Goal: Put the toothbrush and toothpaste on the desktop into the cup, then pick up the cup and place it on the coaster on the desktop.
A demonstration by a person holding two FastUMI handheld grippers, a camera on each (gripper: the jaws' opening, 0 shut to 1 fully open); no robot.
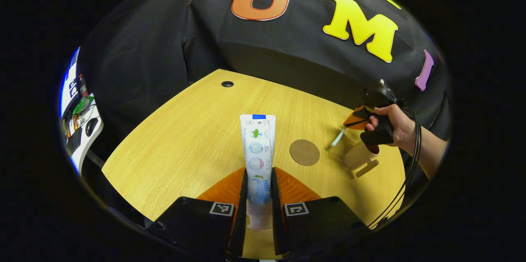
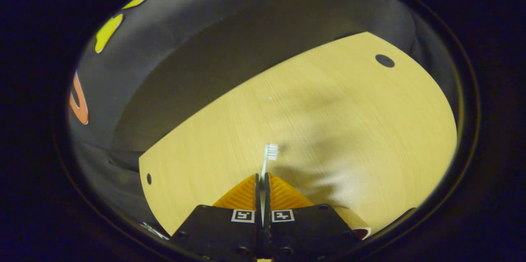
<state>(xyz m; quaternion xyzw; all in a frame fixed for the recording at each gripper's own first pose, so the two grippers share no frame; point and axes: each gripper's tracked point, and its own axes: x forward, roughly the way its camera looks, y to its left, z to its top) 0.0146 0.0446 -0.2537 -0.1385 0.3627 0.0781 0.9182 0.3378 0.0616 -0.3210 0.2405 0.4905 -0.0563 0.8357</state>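
Observation:
In the left gripper view my left gripper (image 1: 258,175) is shut on the white toothpaste tube (image 1: 257,147), which points away from me above the wooden desktop (image 1: 185,138), cap end between the fingers. To the right lies the round brown coaster (image 1: 304,152). Farther right a hand holds my right gripper (image 1: 356,119) above the beige cup (image 1: 358,155), with the toothbrush (image 1: 338,136) slanting down from it. In the right gripper view my right gripper (image 2: 262,177) is shut on the toothbrush (image 2: 268,157), bristle head forward; the cup's rim (image 2: 356,225) peeks out at the lower right.
Black cloth walls close the booth behind the desktop. A dark round cable hole (image 1: 227,84) sits near the far edge of the desktop. A white desk with clutter (image 1: 80,126) stands off to the left beyond the booth. A black cable (image 1: 404,188) trails from the right gripper.

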